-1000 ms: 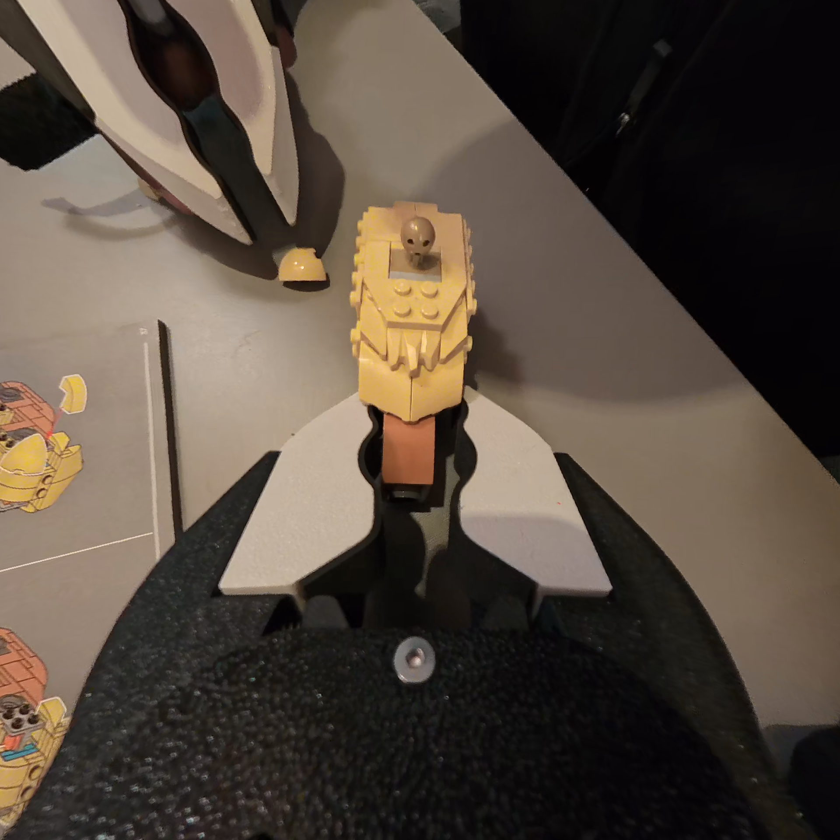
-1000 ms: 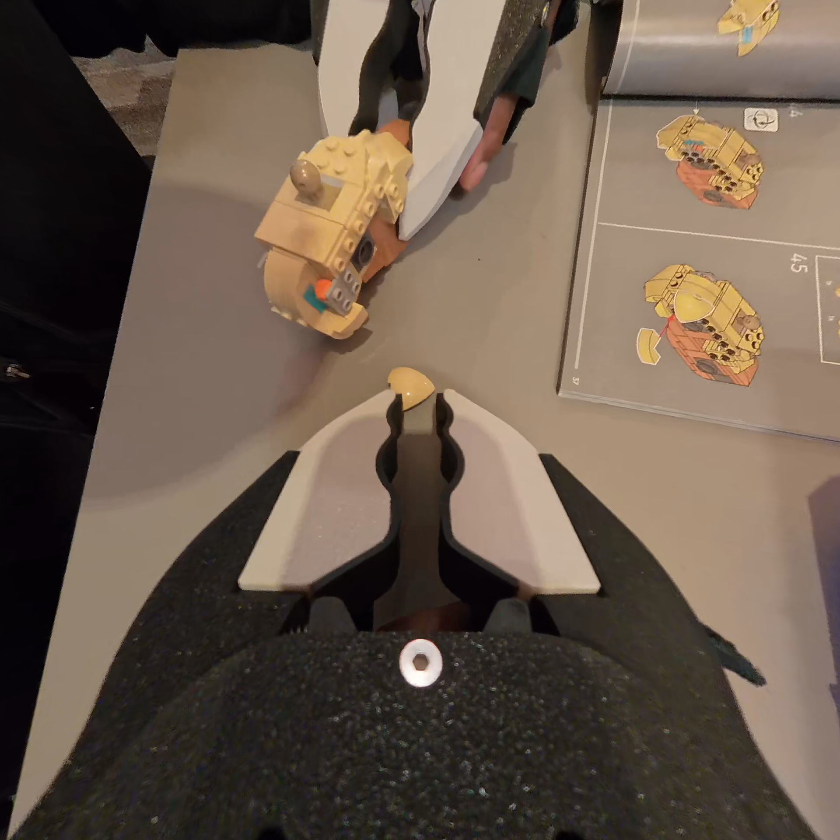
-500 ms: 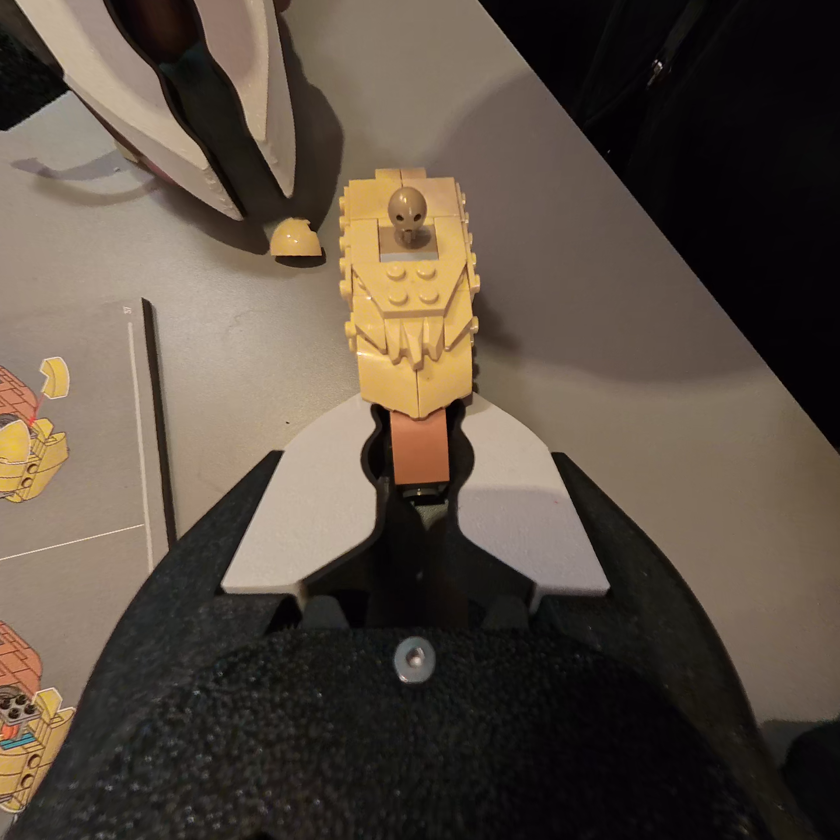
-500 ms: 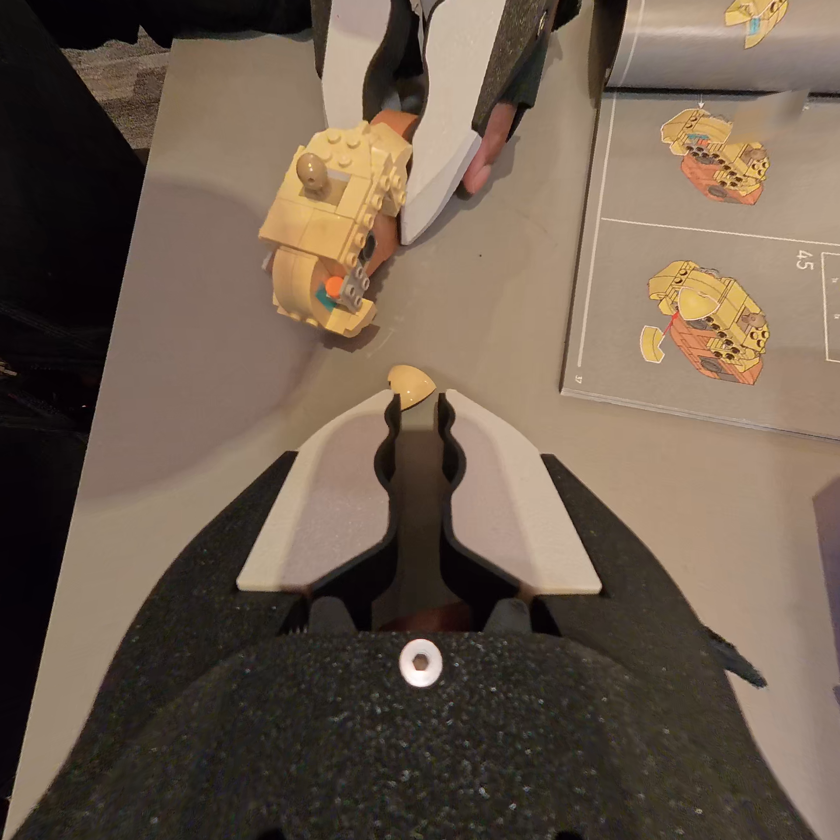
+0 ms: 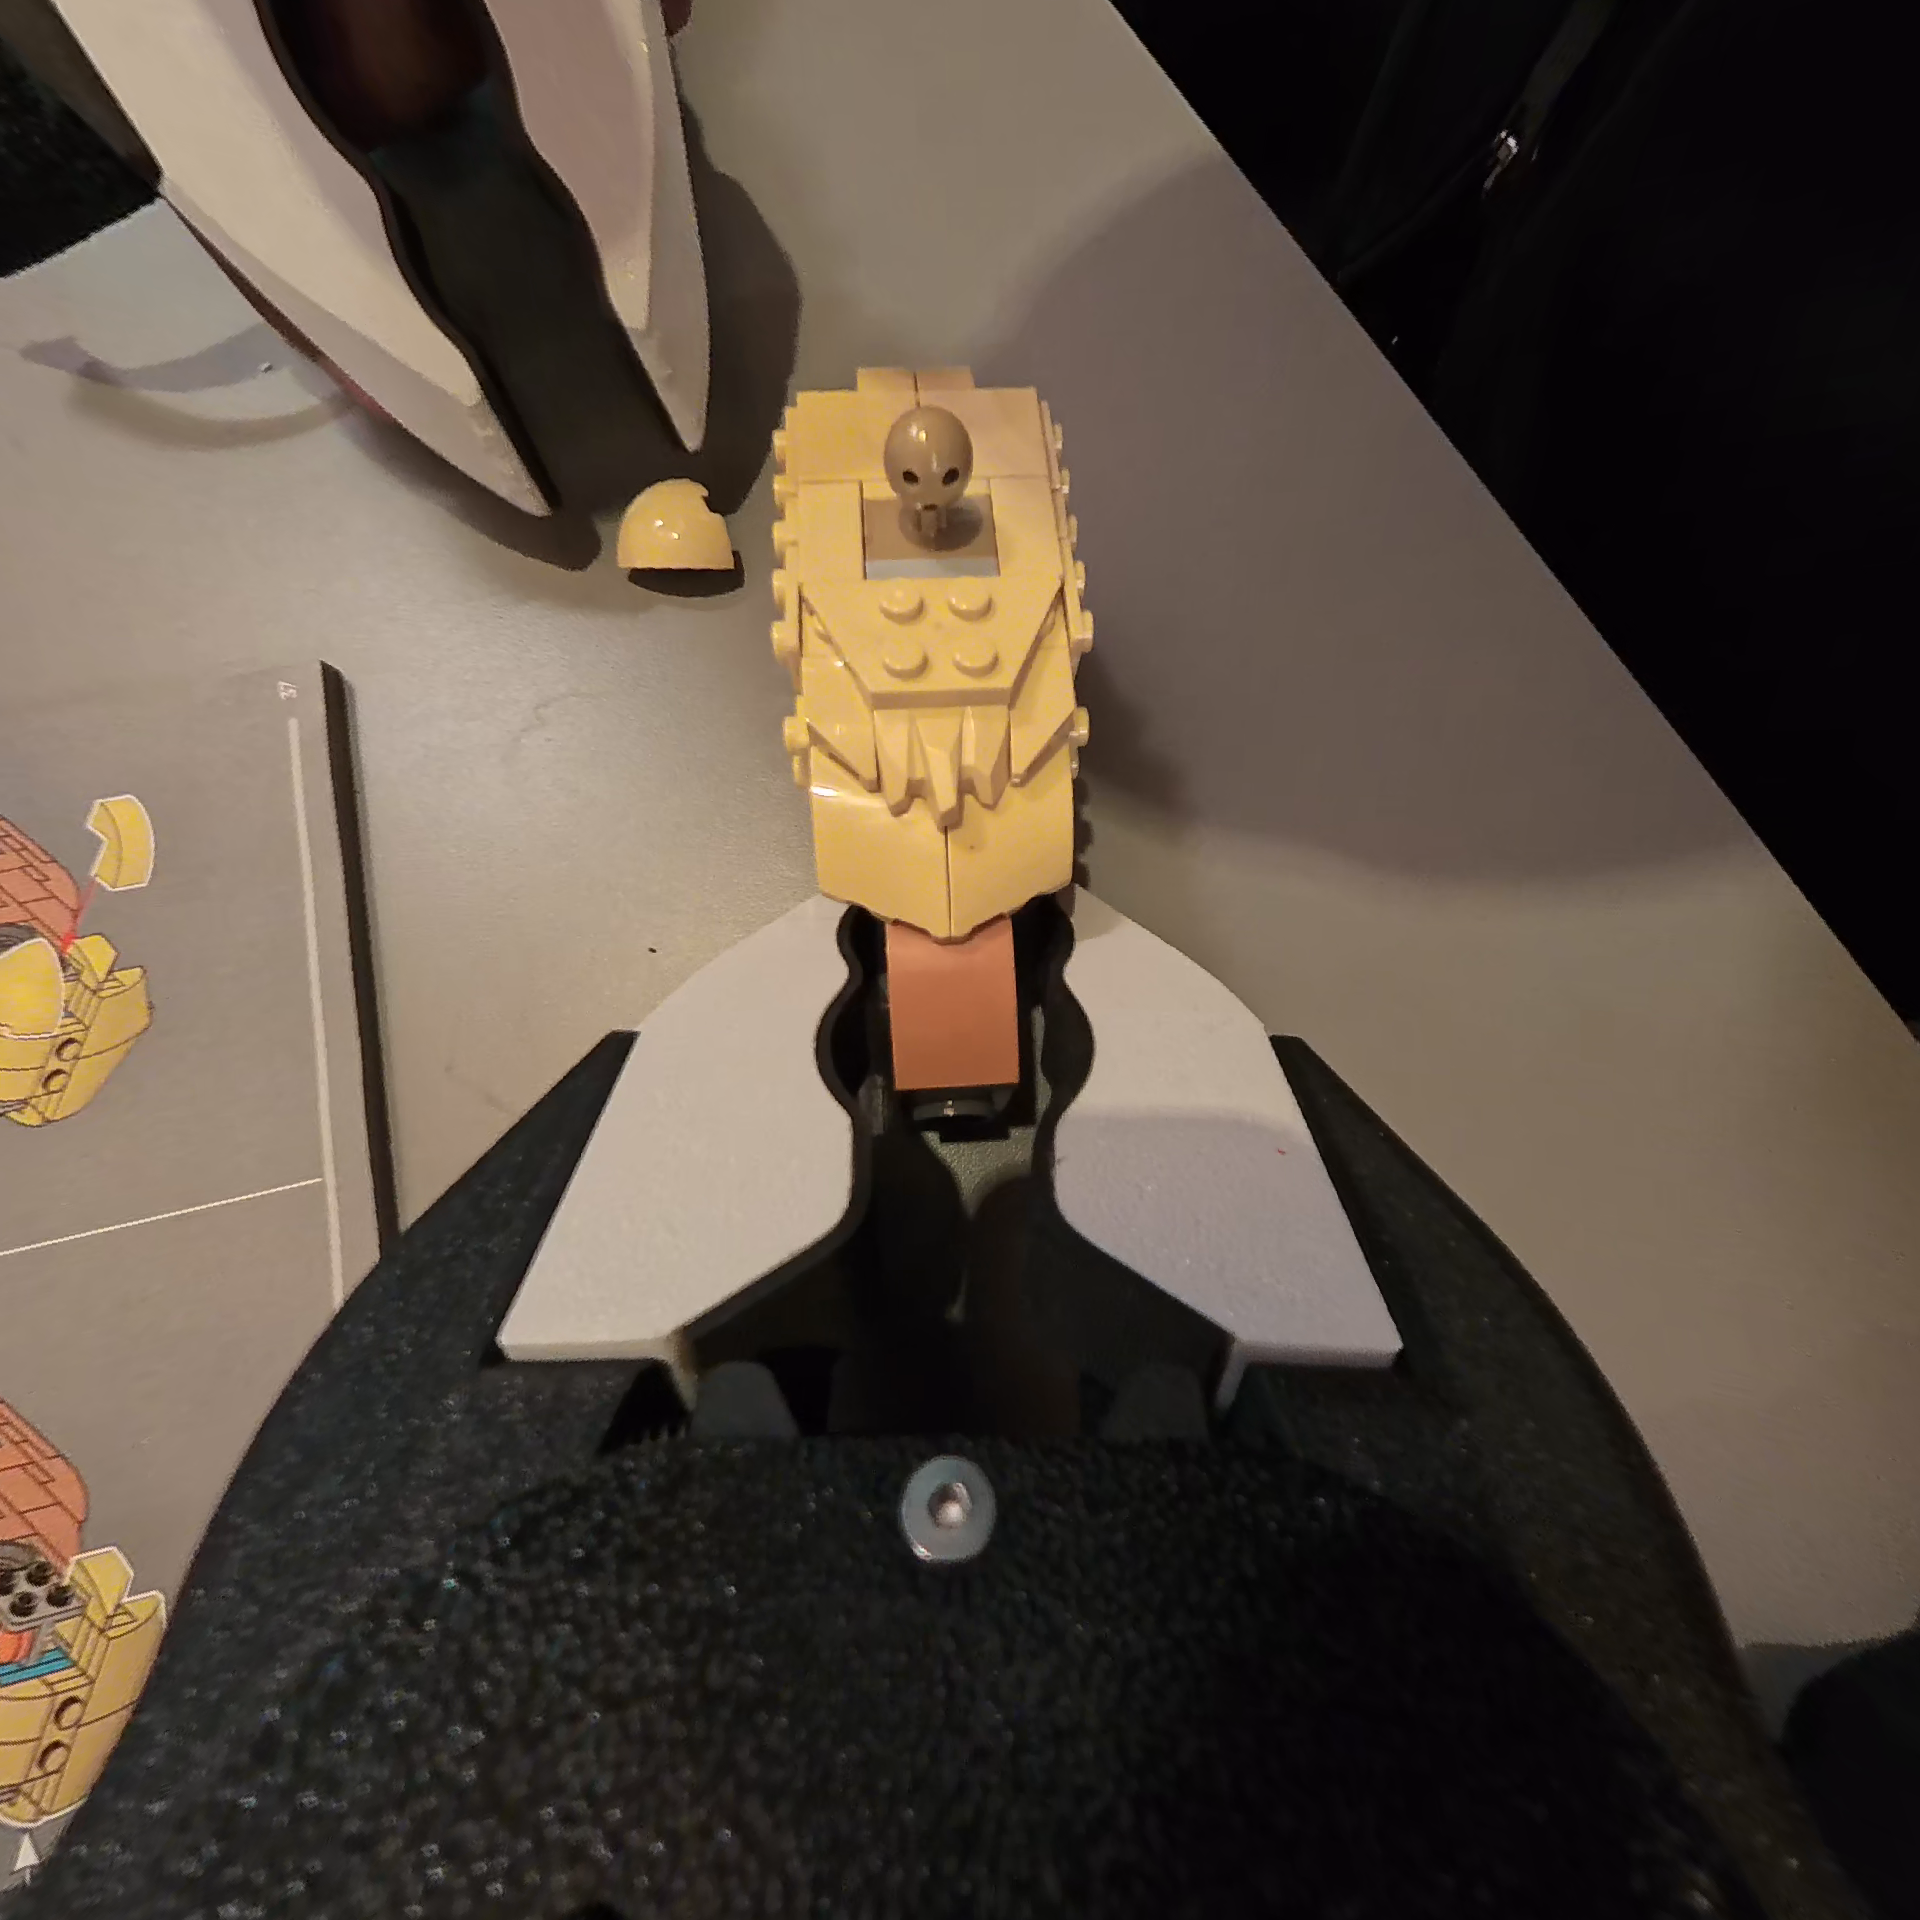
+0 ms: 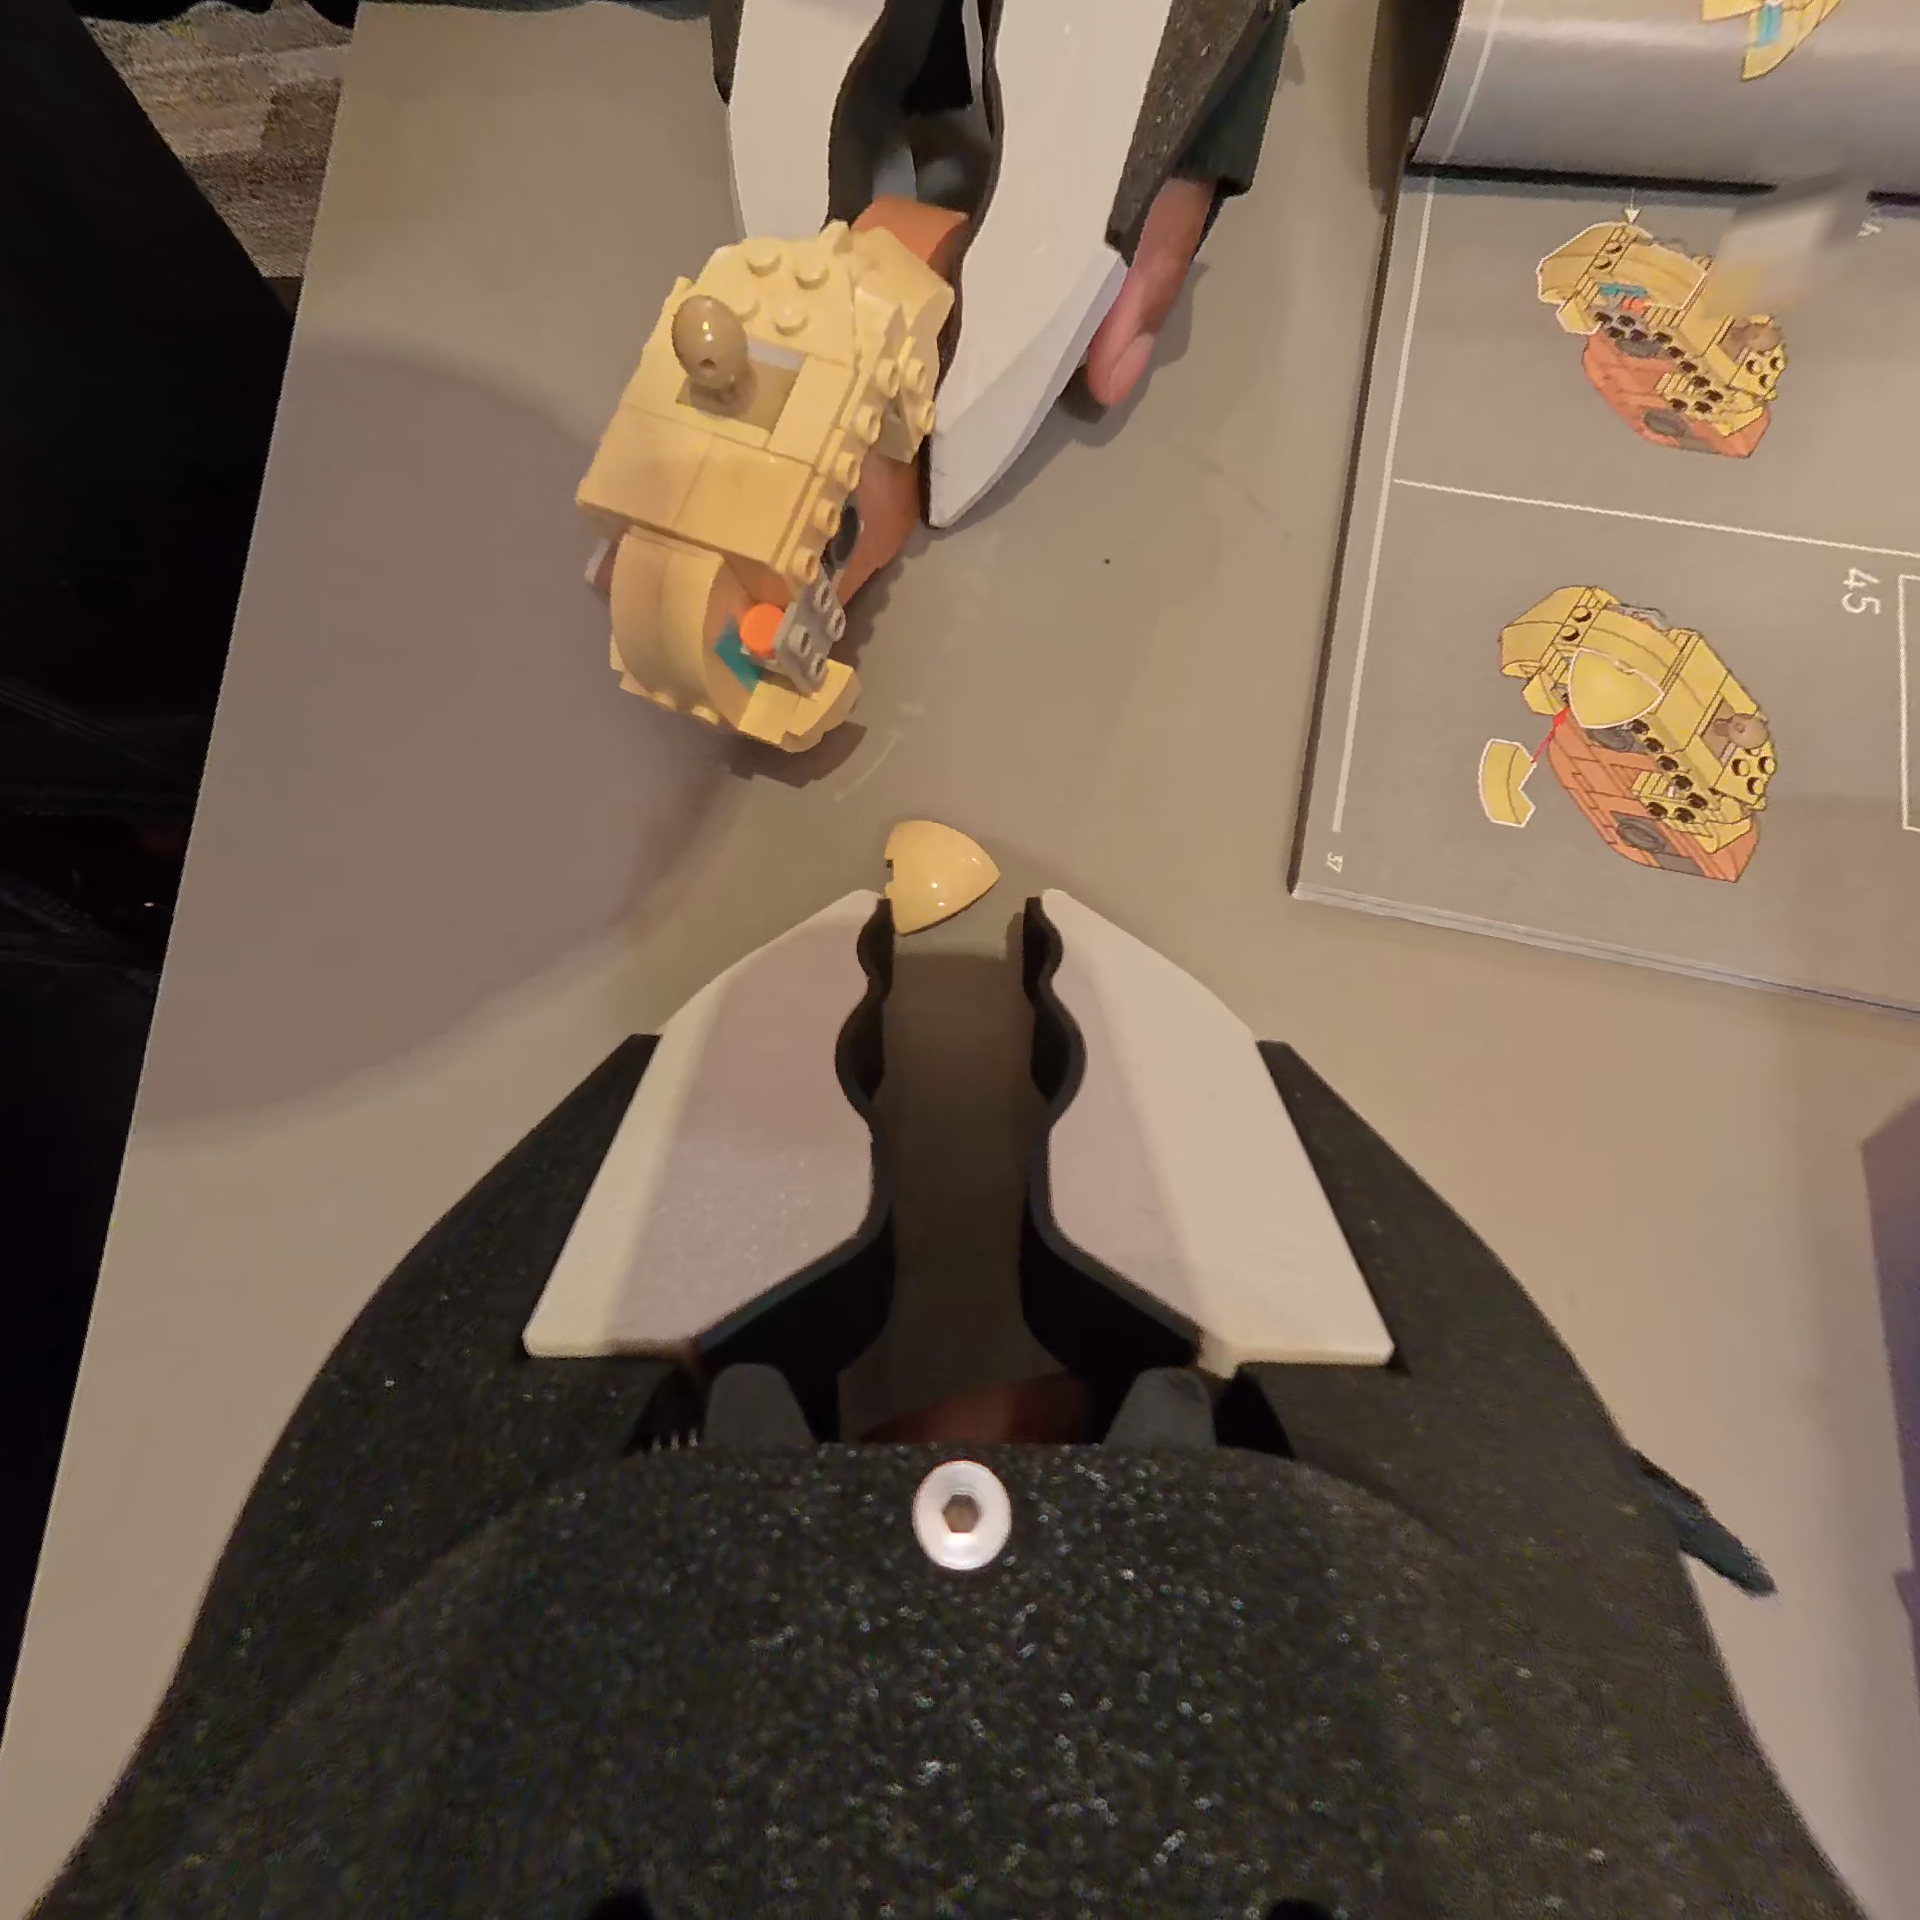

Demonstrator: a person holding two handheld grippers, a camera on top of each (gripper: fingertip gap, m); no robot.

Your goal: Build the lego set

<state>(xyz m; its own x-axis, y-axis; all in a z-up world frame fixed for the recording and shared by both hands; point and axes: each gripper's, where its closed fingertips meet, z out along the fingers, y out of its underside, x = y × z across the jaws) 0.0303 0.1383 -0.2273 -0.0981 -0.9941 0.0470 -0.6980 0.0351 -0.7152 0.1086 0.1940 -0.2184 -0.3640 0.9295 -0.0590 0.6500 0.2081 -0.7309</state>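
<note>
Two pads of left hand-held gripper (image 5: 951, 997) half-hidden, clamping brick model (image 5: 930, 665).

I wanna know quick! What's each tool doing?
Left tool: shut on the brick model.
Right tool: open, holding nothing; tan dome piece at its tips.

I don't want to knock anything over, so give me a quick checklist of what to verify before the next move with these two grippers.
1. Left gripper clamped on brick model by its brown part: ok.
2. Right gripper jaws apart, nothing between the pads: ok.
3. Small tan dome piece lying loose on the table just ahead of the right fingertips: ok.
4. Dome clear of the model: ok.
5. Instruction booklet open and visible: ok.
6. Model resting on the table or lifted: cannot tell.
</note>
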